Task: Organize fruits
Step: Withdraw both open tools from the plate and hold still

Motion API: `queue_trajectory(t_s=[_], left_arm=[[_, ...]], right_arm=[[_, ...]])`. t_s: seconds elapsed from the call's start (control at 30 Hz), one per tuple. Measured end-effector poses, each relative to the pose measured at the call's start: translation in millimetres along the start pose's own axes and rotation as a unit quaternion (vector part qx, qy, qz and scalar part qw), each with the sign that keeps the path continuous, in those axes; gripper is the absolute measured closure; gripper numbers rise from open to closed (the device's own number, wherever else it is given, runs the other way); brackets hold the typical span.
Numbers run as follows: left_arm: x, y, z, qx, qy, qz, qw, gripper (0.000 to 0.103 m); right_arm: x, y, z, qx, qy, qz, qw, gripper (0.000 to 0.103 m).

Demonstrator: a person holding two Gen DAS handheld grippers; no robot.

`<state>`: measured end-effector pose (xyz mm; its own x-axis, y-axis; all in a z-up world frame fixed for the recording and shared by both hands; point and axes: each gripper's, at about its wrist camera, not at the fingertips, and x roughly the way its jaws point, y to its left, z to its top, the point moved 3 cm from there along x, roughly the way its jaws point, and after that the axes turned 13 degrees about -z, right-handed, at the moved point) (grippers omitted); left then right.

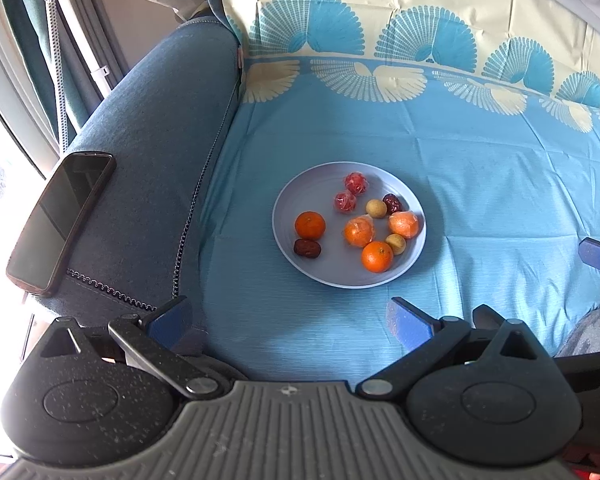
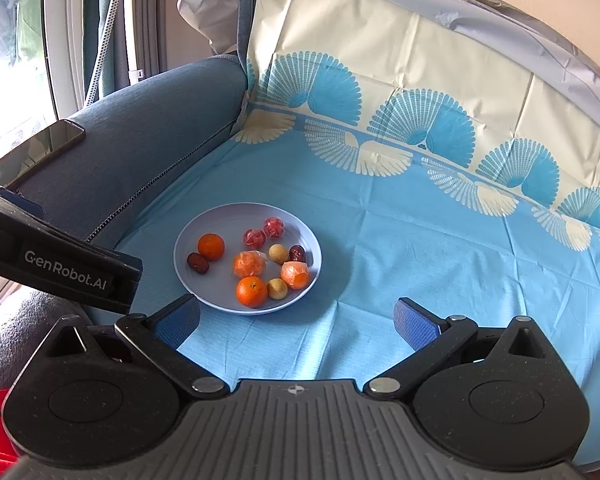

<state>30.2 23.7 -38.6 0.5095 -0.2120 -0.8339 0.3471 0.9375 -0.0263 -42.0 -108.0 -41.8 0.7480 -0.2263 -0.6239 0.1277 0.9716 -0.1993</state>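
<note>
A pale blue plate [image 1: 300, 184] [image 2: 204, 232] sits on a blue cloth and holds several fruits: two whole oranges [image 1: 377, 256] [image 2: 251, 291], two peeled oranges in wrap [image 1: 358, 231] [image 2: 249, 264], two red wrapped fruits [image 1: 356, 183] [image 2: 274, 227], two tan longans [image 1: 376, 208] [image 2: 278, 253] and two dark red dates [image 1: 307, 248] [image 2: 198, 263]. My left gripper [image 1: 288, 322] is open and empty, just short of the plate. My right gripper [image 2: 296, 326] is open and empty, near the plate's front right.
A black phone [image 1: 60, 220] [image 2: 36, 152] lies on the blue sofa arm [image 1: 152, 152] [image 2: 140, 132] at the left. The patterned cloth [image 1: 480, 168] [image 2: 440, 240] runs up the backrest. The left gripper's body [image 2: 60, 256] shows at the left of the right wrist view.
</note>
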Motion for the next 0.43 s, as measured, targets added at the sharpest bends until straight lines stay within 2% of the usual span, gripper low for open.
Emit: queue_trajectory(t_s=[0.27,0.43], left_arm=[[1.8,-1.2,-0.7,0.001,0.002,0.004,1.0,0.0],[3.1,2.9,-0.6,-0.008,0.006,-0.006,0.9999,0.0]], right_arm=[[0.6,-0.5,-0.1,0.001,0.001,-0.001,1.0,0.001],[1.8,-0.6,-0.2,0.0,0.001,0.0,1.0,0.001]])
